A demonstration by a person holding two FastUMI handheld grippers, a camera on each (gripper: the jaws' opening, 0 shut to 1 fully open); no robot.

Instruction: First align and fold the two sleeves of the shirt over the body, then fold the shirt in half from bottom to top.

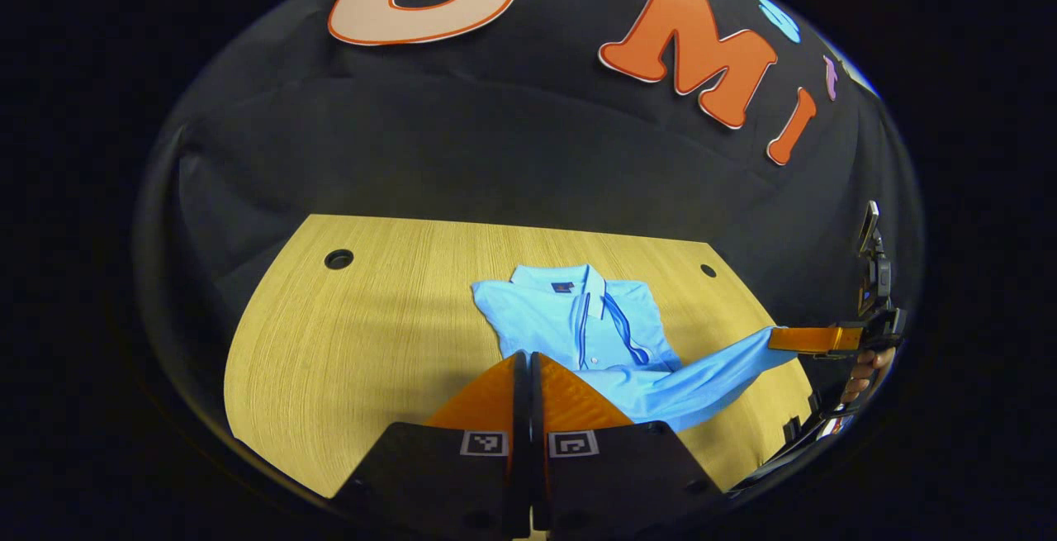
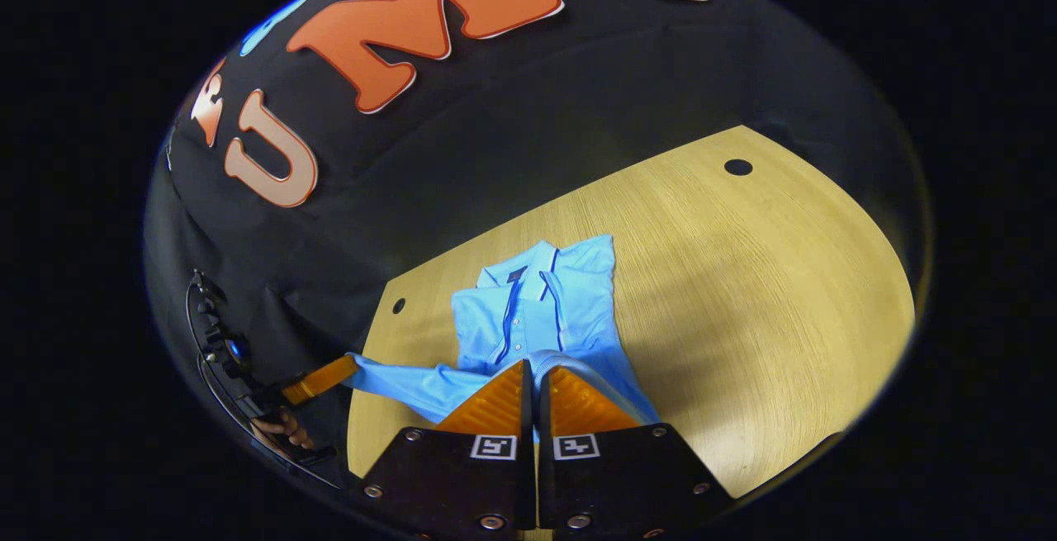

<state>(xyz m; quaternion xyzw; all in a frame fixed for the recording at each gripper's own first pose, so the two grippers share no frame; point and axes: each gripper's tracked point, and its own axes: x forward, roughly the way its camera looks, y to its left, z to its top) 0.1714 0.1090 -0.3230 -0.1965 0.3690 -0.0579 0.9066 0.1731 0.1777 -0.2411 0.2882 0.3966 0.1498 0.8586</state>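
Two closed grippers, left gripper, right gripper, one shirt, one table

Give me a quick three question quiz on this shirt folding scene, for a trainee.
1. True or false: the shirt lies on the wooden table with its collar toward the booth wall.
2. The right gripper holds: A) the collar, B) the end of a sleeve, C) nothing.
3. Fill in: the left gripper has its jaws ____.
Key: 1 true; 2 B; 3 shut.
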